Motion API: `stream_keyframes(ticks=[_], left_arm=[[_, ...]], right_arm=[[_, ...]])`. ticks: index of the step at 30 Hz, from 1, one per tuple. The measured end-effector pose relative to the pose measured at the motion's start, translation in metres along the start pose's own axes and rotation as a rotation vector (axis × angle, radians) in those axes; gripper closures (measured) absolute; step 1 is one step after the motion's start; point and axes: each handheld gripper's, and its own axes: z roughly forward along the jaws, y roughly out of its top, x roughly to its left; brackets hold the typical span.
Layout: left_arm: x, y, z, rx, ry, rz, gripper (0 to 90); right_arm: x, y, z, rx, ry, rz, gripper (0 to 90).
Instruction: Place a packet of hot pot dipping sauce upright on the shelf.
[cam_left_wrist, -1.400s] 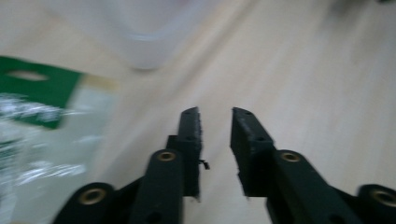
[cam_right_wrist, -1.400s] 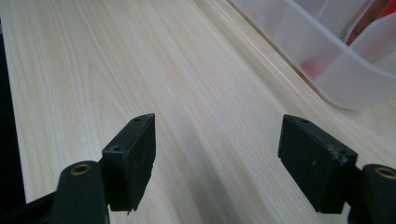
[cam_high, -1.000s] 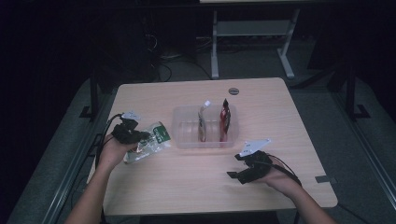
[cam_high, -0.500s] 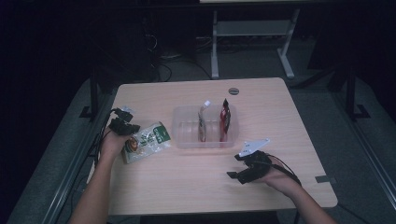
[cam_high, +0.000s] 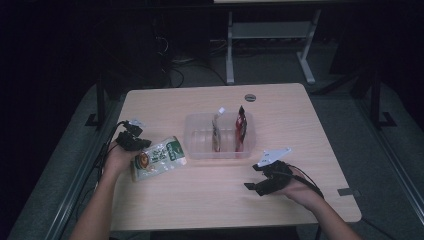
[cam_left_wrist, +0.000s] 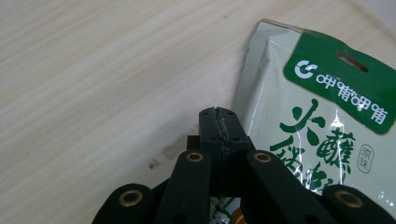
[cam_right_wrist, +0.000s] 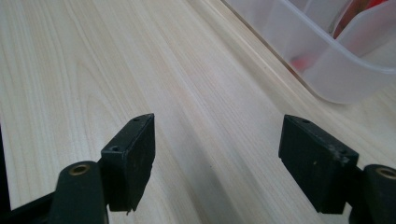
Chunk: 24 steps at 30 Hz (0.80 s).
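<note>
the green-and-white snack pouch (cam_high: 159, 158) lies flat on the tabletop (cam_high: 210, 200) at the left centre of the high view, just left of the clear plastic bin (cam_high: 197, 147). the left gripper (cam_high: 131, 141) sits at the pouch's left edge; in the left gripper view its fingers (cam_left_wrist: 218, 128) are pressed together, tips beside the pouch's (cam_left_wrist: 327, 116) edge, with nothing visibly pinched between them. the right gripper (cam_high: 267, 181) rests at the lower right of the high view, well apart from the pouch, its fingers (cam_right_wrist: 130, 158) spread wide over bare wood, the bin (cam_right_wrist: 327, 70) at upper right.
</note>
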Motion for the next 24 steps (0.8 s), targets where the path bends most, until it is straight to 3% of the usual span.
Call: stream_keyframes(ticks=[1,9,11,17,20,24], left_arm=[[-0.004,-0.002,-0.002,0.009,-0.024,0.003,89.9],[-0.026,-0.021,-0.014,0.049,-0.064,0.041,89.8],[-0.032,-0.027,-0.016,0.034,-0.093,0.030,89.8],[-0.057,-0.036,-0.023,0.040,-0.142,0.054,89.8],[-0.073,-0.037,-0.025,0.040,-0.180,0.085,89.8],[-0.086,-0.034,-0.028,0.030,-0.191,0.122,89.8]], right_arm=[[0.000,0.000,0.000,-0.001,-0.001,-0.002,27.0],[0.000,0.000,0.000,0.001,-0.002,0.000,27.0],[0.000,0.000,0.001,0.003,-0.001,0.000,27.0],[0.000,0.000,0.003,0.021,0.006,0.007,26.6],[0.000,0.000,0.003,0.024,0.009,0.012,26.6],[0.000,-0.001,0.003,0.022,0.010,0.005,26.6]])
